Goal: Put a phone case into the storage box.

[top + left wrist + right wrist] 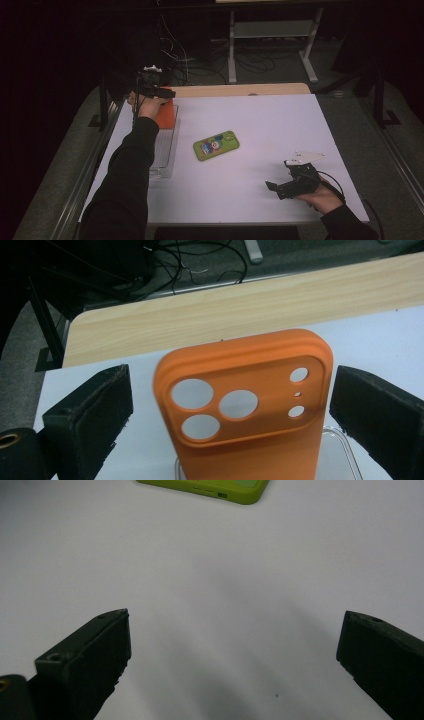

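An orange phone case [250,405] with three camera cut-outs stands upright between the jaws of my left gripper [230,372]. There is a clear gap at the left pad and a thin one at the right, so the gripper is open. In the high view the orange case [166,114] sits at the far end of a clear tray [164,150], with my left gripper [167,93] at its top. A green phone [216,145] lies flat mid-table. My right gripper [272,187] rests open near the front right, with bare table between its jaws [235,615] and the green phone [210,487] beyond them.
A wooden strip [240,90] runs along the table's far edge. Beyond it, cables and a white table frame [270,30] stand on the dark floor. The clear tray's rim [345,440] shows beneath the case.
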`<action>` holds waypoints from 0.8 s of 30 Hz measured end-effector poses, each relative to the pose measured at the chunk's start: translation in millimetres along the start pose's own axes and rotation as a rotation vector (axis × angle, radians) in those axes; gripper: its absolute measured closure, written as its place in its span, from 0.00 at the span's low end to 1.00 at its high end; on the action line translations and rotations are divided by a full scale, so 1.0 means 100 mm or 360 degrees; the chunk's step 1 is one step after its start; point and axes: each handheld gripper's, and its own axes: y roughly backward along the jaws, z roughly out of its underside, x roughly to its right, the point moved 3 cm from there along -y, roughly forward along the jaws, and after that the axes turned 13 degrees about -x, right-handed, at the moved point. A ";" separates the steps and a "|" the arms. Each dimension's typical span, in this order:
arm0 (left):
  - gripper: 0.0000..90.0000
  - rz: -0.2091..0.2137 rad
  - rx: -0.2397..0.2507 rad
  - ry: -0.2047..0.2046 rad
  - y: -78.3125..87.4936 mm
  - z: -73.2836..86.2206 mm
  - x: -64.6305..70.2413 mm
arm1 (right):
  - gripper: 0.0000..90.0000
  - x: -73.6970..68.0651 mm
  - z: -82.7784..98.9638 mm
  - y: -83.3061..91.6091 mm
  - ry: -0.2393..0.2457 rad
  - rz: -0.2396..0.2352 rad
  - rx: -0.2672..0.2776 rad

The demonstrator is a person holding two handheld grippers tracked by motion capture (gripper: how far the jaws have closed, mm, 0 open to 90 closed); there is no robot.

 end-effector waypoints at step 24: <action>0.02 0.0454 0.0156 -0.0252 0.59 0.40 -0.01 | 0.00 0.00 -0.04 -0.02 0.0006 -0.0007 -0.0004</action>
